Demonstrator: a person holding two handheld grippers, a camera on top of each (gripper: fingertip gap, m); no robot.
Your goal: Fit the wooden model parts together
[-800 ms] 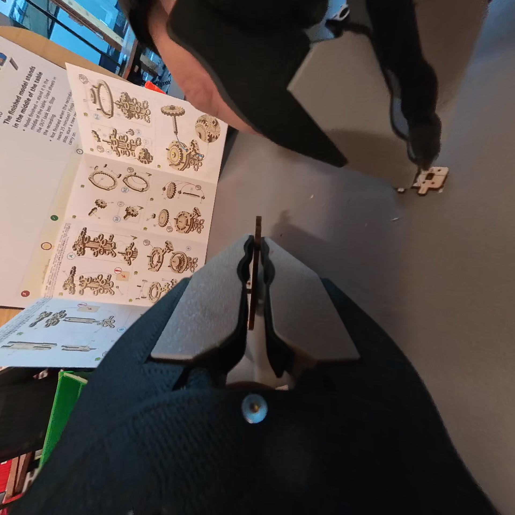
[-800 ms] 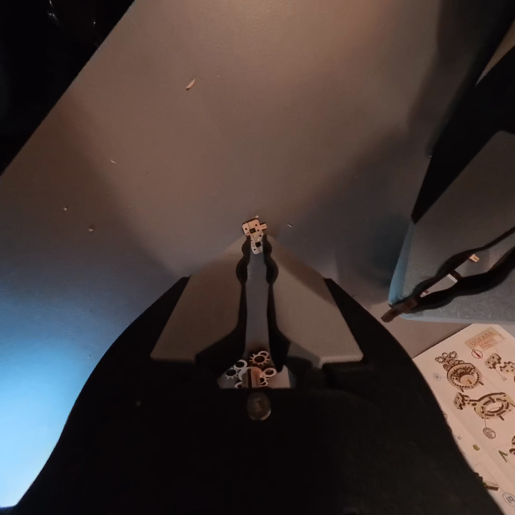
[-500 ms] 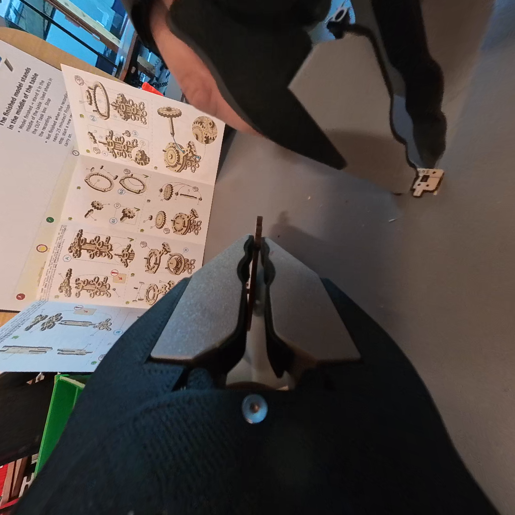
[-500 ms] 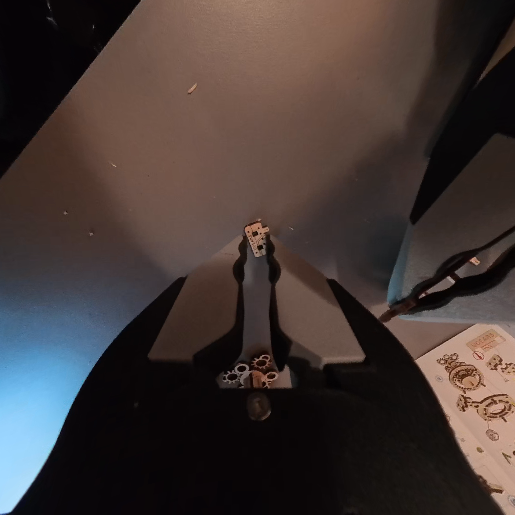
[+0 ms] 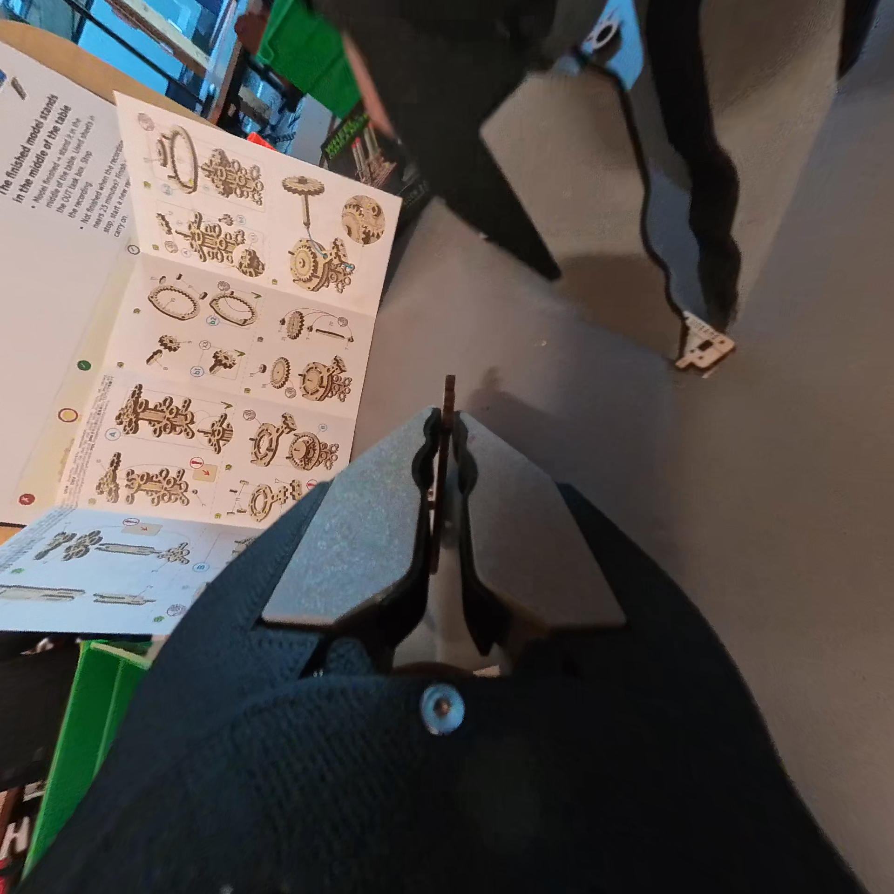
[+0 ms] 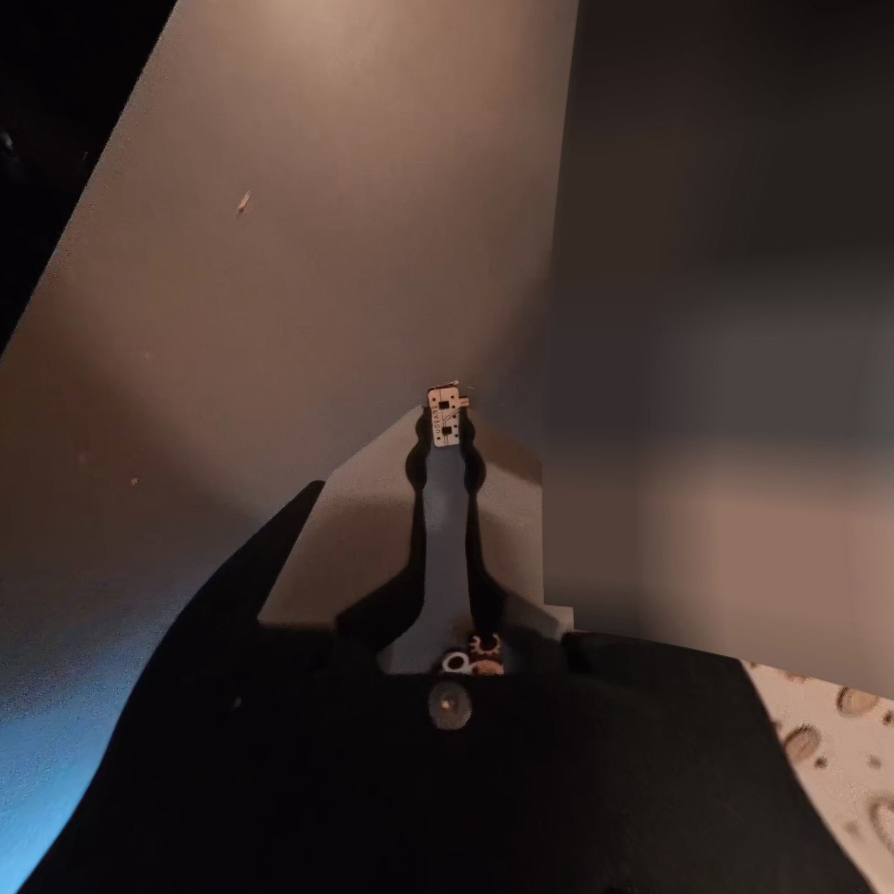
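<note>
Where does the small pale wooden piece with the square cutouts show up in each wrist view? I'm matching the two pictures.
Left wrist view: small pale wooden piece at right of centre, upper half, at the tip of the right gripper, low over the grey table.
Right wrist view: same piece just above centre, pinched in that gripper's own jaws.
Shared landmark: the instruction sheet, at left there, bottom right here.

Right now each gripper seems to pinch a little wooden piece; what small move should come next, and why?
Probably bring the right gripper with its pale notched piece toward the left gripper. The left one is shut on a thin dark wooden part held edge-on, and the two pieces are apart above the grey table, so nothing can slot together yet.
</note>
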